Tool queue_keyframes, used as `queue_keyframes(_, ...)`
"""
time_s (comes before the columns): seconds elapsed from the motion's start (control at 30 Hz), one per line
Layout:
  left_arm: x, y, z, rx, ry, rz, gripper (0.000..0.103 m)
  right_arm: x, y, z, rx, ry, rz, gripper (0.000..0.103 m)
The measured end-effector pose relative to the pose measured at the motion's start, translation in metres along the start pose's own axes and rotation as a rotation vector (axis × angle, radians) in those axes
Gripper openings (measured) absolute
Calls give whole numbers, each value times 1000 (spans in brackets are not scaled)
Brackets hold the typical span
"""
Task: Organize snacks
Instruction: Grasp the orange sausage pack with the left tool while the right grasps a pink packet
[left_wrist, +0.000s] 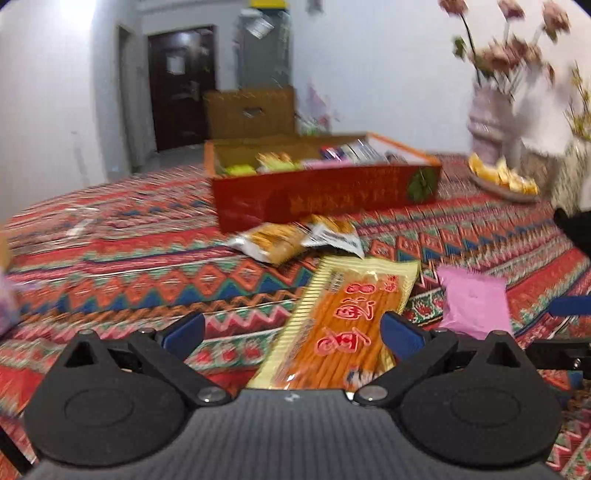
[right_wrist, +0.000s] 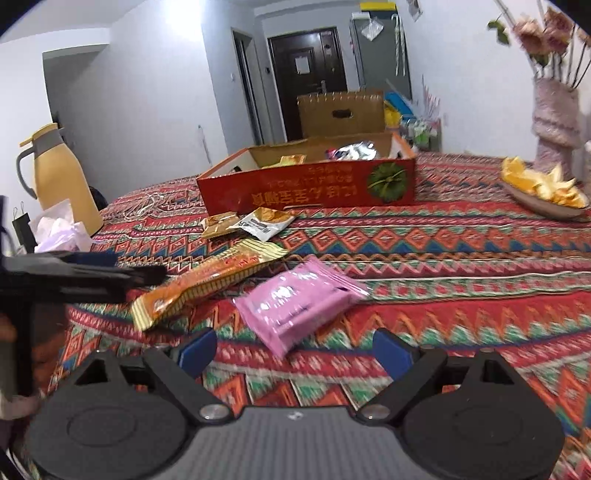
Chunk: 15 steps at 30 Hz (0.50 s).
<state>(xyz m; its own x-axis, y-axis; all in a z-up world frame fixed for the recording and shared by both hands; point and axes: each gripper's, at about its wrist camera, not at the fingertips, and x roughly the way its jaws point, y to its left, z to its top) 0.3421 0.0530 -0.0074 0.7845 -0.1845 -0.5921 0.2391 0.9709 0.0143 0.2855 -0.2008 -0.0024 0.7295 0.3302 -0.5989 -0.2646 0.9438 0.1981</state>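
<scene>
A long orange-and-yellow snack packet lies on the patterned tablecloth, its near end between the fingers of my open left gripper. A pink packet lies to its right. Two small golden packets lie in front of a red cardboard box that holds several snacks. In the right wrist view my right gripper is open and empty, just short of the pink packet. The long packet, the small packets and the box lie beyond. The left gripper shows at the left.
A plate of orange slices and a vase of flowers stand at the right. A yellow thermos jug and crumpled tissue stand at the left table edge. A brown carton stands behind the table.
</scene>
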Motion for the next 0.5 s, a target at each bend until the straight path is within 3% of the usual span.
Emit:
queue_keyframes(0.13, 28, -3, 3, 20, 39, -121, 103, 34, -1, 17, 47, 22, 55, 90)
queue_keyframes(0.3, 44, -13, 2, 55, 73, -163, 103, 55, -10, 37, 105, 8, 66, 88)
queue_keyframes(0.33, 43, -16, 0, 67, 72, -154, 98, 58, -10, 39, 101, 8, 60, 87)
queue_keyframes(0.4, 38, -19, 0, 81, 49, -131, 71, 64, -7, 39, 78, 13, 34, 87)
queue_keyframes(0.5, 27, -19, -3, 92, 14, -147, 44, 72, 1, 35, 19, 35, -25, 85)
